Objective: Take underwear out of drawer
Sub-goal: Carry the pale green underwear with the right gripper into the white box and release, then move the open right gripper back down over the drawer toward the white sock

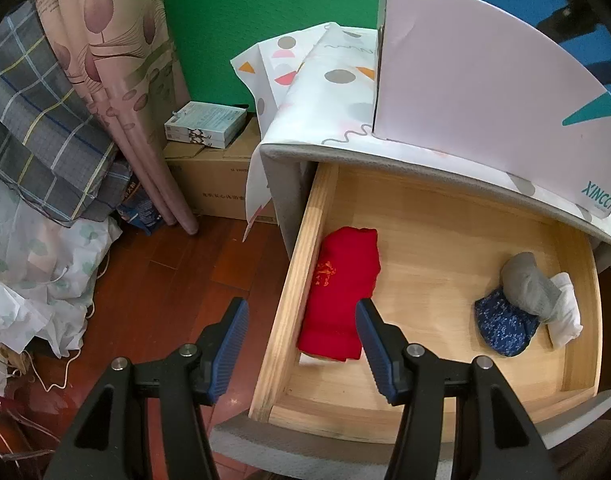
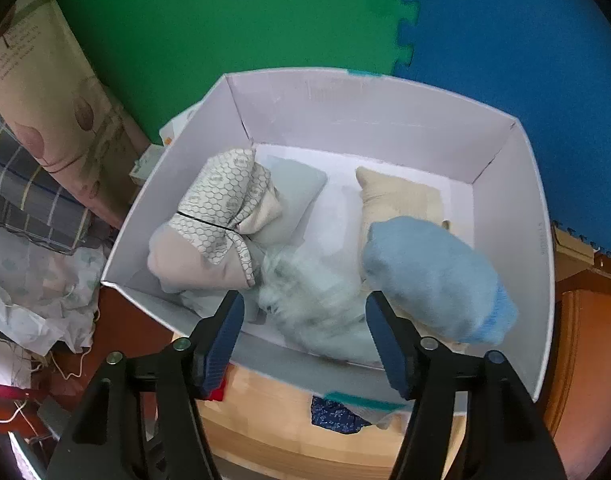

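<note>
The wooden drawer (image 1: 301,280) stands pulled open under the cabinet top. Folded red underwear (image 1: 341,296) lies along its left side. A dark blue patterned piece (image 1: 505,328), a grey piece (image 1: 529,284) and a white piece (image 1: 565,312) lie bunched at the right. My left gripper (image 1: 301,320) is open and empty, hovering over the drawer's left wall and the red underwear. My right gripper (image 2: 301,312) is open and empty above the white box (image 2: 537,184), which holds a honeycomb-print bundle (image 2: 221,208), a light blue piece (image 2: 429,276) and a blurred pale piece (image 2: 309,292).
The white box (image 1: 465,72) stands on the cabinet's patterned cover (image 1: 329,100). A cardboard carton (image 1: 213,184) with small boxes, a rolled floral mat (image 1: 117,80) and piled bedding (image 1: 33,120) crowd the wooden floor at left. Green and blue foam mats line the wall.
</note>
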The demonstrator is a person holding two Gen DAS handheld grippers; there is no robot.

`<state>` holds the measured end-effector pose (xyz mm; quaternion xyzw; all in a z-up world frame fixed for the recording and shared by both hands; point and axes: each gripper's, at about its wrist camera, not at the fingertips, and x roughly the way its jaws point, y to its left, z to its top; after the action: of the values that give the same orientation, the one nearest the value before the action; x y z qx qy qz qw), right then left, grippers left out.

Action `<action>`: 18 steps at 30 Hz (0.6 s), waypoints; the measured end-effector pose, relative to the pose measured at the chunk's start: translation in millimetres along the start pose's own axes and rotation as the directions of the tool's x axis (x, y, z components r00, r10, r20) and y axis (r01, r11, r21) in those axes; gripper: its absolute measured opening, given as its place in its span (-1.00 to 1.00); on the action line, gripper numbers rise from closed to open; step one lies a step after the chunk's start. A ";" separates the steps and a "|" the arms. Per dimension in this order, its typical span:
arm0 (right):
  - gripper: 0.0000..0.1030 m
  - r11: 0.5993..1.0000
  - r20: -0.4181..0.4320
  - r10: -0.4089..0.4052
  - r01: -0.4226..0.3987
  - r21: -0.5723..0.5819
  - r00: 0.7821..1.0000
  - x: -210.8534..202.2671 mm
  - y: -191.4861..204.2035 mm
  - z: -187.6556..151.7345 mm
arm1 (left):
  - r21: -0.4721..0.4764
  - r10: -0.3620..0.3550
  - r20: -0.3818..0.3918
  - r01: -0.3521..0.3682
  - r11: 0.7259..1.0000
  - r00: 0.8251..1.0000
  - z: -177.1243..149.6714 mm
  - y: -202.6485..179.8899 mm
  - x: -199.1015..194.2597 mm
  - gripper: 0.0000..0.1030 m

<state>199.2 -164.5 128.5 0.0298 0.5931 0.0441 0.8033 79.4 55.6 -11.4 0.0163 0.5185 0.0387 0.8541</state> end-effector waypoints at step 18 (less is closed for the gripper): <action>0.20 0.995 -0.116 -0.042 0.031 -0.098 0.992 -16.7 -71.5 -135.0 | -0.009 -0.002 -0.014 0.002 1.000 1.000 -0.4 3.5 2.1 0.10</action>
<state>67.9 -238.0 97.4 -0.0222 0.6370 0.0596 0.7682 79.9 59.3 -13.2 0.0118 0.5242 0.0402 0.8506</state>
